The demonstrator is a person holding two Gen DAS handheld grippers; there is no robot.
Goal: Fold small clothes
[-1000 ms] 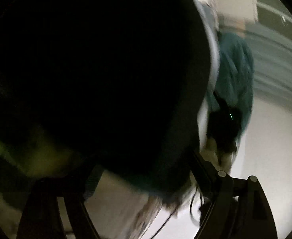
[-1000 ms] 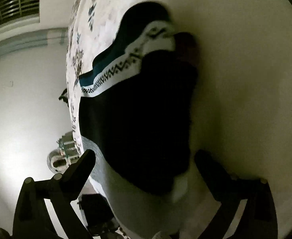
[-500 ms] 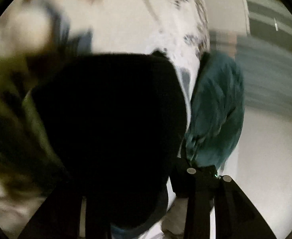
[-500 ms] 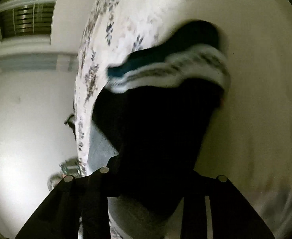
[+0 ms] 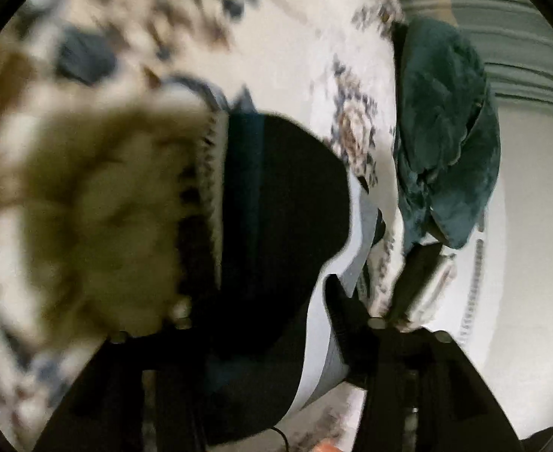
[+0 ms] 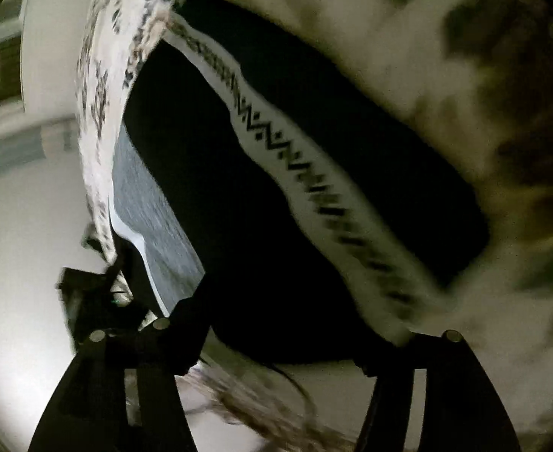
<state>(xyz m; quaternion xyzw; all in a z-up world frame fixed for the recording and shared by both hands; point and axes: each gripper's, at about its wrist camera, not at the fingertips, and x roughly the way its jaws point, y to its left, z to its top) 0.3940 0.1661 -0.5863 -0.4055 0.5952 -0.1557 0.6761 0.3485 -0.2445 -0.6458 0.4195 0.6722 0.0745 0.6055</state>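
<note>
A dark garment (image 5: 276, 226) with a white zigzag-patterned band (image 6: 276, 143) and a grey hem (image 6: 152, 218) lies on a white floral bedspread (image 5: 295, 56). In the left wrist view my left gripper (image 5: 253, 324) stands over the garment's near end. Its jaws are opening, and the dark cloth lies between its fingers (image 5: 351, 320). In the right wrist view my right gripper (image 6: 306, 324) is at the garment's near edge. Its jaws are opening too, with the dark cloth (image 6: 257, 245) between the spread fingers (image 6: 189, 316). The pictures are blurred by motion.
A blurred olive and cream patterned cloth (image 5: 88, 207) lies against the garment's left side, also showing as the olive cloth (image 6: 483, 75) at upper right. A teal cloth (image 5: 446, 132) hangs over the bed's right edge. A dark device with a green light (image 6: 84, 293) sits beside the bed over pale floor (image 6: 20, 263).
Half a second ago both pairs of fingers stood close together on the dark cloth; now they are spread wider. Both views have swept sideways and the olive cloth has come into sight.
</note>
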